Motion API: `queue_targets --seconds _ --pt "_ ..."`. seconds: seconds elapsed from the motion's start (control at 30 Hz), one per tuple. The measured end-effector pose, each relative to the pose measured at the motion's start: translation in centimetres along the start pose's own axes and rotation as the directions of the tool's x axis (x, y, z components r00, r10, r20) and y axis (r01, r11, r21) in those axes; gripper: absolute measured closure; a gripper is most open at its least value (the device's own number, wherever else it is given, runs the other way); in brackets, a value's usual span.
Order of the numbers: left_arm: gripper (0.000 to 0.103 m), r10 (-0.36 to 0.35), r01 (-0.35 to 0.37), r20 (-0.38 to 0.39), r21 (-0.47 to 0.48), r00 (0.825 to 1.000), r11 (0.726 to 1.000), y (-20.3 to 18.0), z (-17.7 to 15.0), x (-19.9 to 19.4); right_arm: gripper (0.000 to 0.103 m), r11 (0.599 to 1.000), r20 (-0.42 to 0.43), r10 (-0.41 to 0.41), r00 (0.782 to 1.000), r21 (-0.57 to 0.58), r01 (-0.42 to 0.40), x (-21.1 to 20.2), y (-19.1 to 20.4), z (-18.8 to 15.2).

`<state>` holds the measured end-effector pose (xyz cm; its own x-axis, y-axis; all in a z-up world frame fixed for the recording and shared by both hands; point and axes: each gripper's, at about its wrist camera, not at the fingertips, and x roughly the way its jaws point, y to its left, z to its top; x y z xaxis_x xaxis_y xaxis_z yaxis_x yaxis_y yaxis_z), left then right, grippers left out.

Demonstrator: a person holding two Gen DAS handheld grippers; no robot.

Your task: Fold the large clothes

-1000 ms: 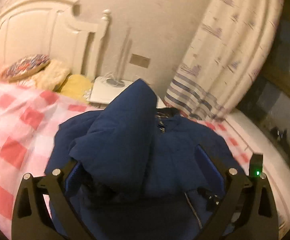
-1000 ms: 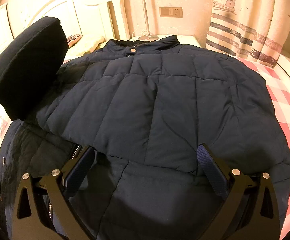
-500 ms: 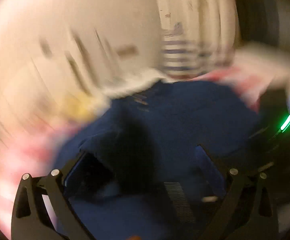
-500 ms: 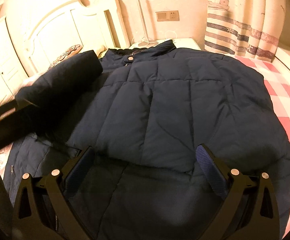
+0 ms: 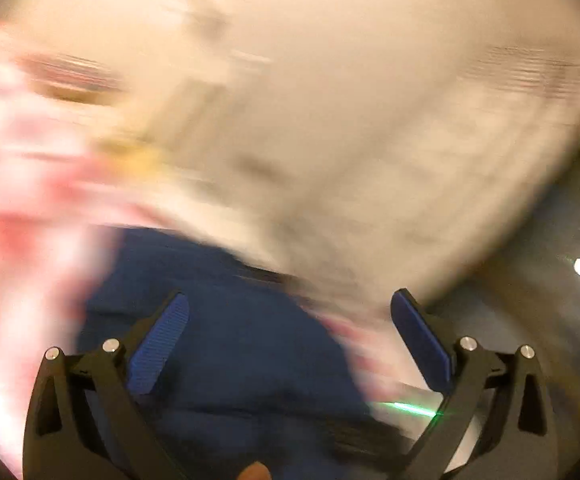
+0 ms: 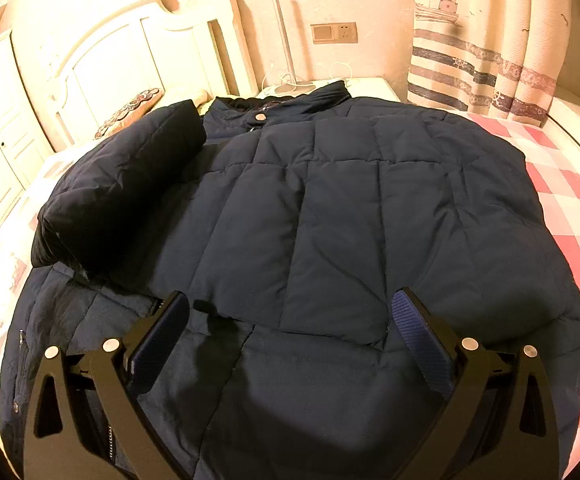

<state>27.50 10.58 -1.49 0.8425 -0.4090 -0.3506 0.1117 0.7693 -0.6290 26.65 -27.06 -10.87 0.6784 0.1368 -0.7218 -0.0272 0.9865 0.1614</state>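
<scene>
A dark navy quilted jacket (image 6: pixel 330 208) lies spread on the bed, collar toward the headboard. Its left sleeve (image 6: pixel 118 188) lies folded over the jacket's left side. My right gripper (image 6: pixel 290 336) is open and empty, hovering just above the jacket's lower hem. The left wrist view is heavily motion-blurred. My left gripper (image 5: pixel 290 340) is open and empty there, with blurred blue jacket cloth (image 5: pixel 230 320) below it.
The bed has a pink and white checked sheet (image 6: pixel 562 184). A white headboard (image 6: pixel 130 60) and a patterned cushion (image 6: pixel 130 110) are at the back left. A white nightstand (image 6: pixel 330 84) and a striped curtain (image 6: pixel 482 40) stand behind.
My left gripper let go of the sleeve, which now lies folded on the jacket, and swung away fast. My right gripper stayed open over the hem.
</scene>
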Motion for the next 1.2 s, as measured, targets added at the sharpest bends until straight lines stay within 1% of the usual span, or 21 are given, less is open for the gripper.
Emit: queue_targets --seconds 0.03,0.07,0.2,0.23,0.3,0.33,0.37,0.5,0.63,0.7,0.73,0.77,0.8,0.87,0.9,0.93,1.0,1.07,1.1,1.17,1.2 --pt "0.003 0.108 -0.108 0.004 -0.005 0.994 0.994 1.1 -0.3 0.4 0.006 1.0 0.017 -0.007 1.0 -0.002 0.007 -0.3 0.1 -0.1" --pt "0.003 0.227 -0.227 0.009 -0.01 0.974 0.974 2.6 -1.0 1.1 0.007 1.0 0.042 -0.016 0.999 -0.006 0.016 -0.8 0.2 -0.1" --pt "0.003 0.418 -0.419 -0.019 -0.022 0.908 0.908 5.5 -4.3 3.1 0.014 0.994 0.148 -0.068 0.987 -0.076 0.08 -3.0 1.8 -0.5" --pt "0.003 0.424 -0.425 -0.041 -0.03 0.905 0.905 5.7 -4.2 3.6 0.014 0.988 0.17 -0.064 0.983 -0.13 0.087 -3.6 3.1 -0.5" --pt "0.003 0.435 -0.435 -0.001 -0.046 0.9 0.899 6.4 -3.5 2.3 0.015 0.965 0.194 -0.038 0.98 -0.247 0.086 -4.3 6.0 -0.7" --pt "0.003 0.459 -0.458 0.029 -0.04 0.888 0.888 6.2 -3.6 1.8 0.015 0.94 0.206 -0.031 0.978 -0.326 0.099 -4.5 8.0 -0.7" --pt "0.003 0.463 -0.462 0.033 -0.038 0.886 0.886 6.3 -3.6 1.6 0.015 0.913 0.216 -0.029 0.976 -0.391 0.113 -4.5 9.6 -0.6" --pt "0.003 0.473 -0.473 0.0 -0.016 0.881 0.881 6.3 -4.1 2.0 0.015 0.77 0.234 -0.038 0.971 -0.613 0.178 -3.2 16.0 -0.3" --pt "0.003 0.475 -0.475 0.003 0.001 0.88 0.88 6.4 -3.2 2.9 0.015 0.598 0.196 -0.072 0.978 -0.776 0.2 0.7 20.9 -0.6" --pt "0.003 0.476 -0.476 0.002 0.007 0.88 0.88 6.4 -3.2 3.2 0.016 0.533 0.196 -0.093 0.976 -0.818 0.215 2.3 22.1 -1.0" --pt "0.003 0.476 -0.476 -0.001 0.01 0.879 0.879 6.5 -3.2 3.5 0.022 0.521 0.196 -0.101 0.975 -0.825 0.219 3.0 22.3 -0.7" --pt "0.003 0.478 -0.477 -0.004 0.012 0.879 0.879 6.5 -3.3 3.6 0.04 0.544 0.177 -0.089 0.98 -0.816 0.196 3.1 22.1 -0.2" --pt "0.003 0.479 -0.478 -0.007 0.012 0.878 0.878 6.5 -3.3 3.6 0.05 0.607 0.128 -0.043 0.991 -0.785 0.128 2.6 21.5 0.9" --pt "0.003 0.478 -0.478 -0.004 0.013 0.878 0.878 6.4 -3.4 3.5 0.062 0.783 0.089 0.112 0.99 -0.621 -0.033 0.2 18.2 4.0" --pt "0.003 0.478 -0.478 -0.001 0.02 0.878 0.878 6.3 -3.4 3.5 0.065 0.833 0.099 0.163 0.982 -0.548 -0.083 -0.7 16.7 5.0" --pt "0.002 0.479 -0.479 0.0 0.029 0.878 0.877 6.1 -3.5 3.5 0.067 0.904 0.135 0.242 0.961 -0.392 -0.173 -2.1 13.1 6.6" --pt "0.003 0.481 -0.48 0.002 0.063 0.877 0.875 5.5 -3.6 3.7 0.071 0.954 0.209 0.284 0.936 -0.156 -0.255 -3.6 7.3 7.7" --pt "0.003 0.481 -0.479 0.004 0.095 0.877 0.872 4.9 -3.8 4.0 0.071 0.94 0.271 0.279 0.921 0.118 -0.32 -4.3 0.3 7.7" --pt "0.002 0.481 -0.479 0.007 0.107 0.877 0.871 4.7 -3.8 4.1 0.071 0.931 0.277 0.255 0.926 0.188 -0.313 -4.3 -1.5 7.4" --pt "0.002 0.48 -0.477 0.007 0.13 0.877 0.869 4.3 -3.9 4.3 0.068 0.923 0.223 0.209 0.952 0.276 -0.268 -3.5 -5.0 6.9" --pt "0.002 0.479 -0.475 0.003 0.139 0.878 0.869 4.2 -4.0 4.4 0.056 0.913 0.191 0.223 0.956 0.302 -0.273 -2.8 -6.1 6.5"
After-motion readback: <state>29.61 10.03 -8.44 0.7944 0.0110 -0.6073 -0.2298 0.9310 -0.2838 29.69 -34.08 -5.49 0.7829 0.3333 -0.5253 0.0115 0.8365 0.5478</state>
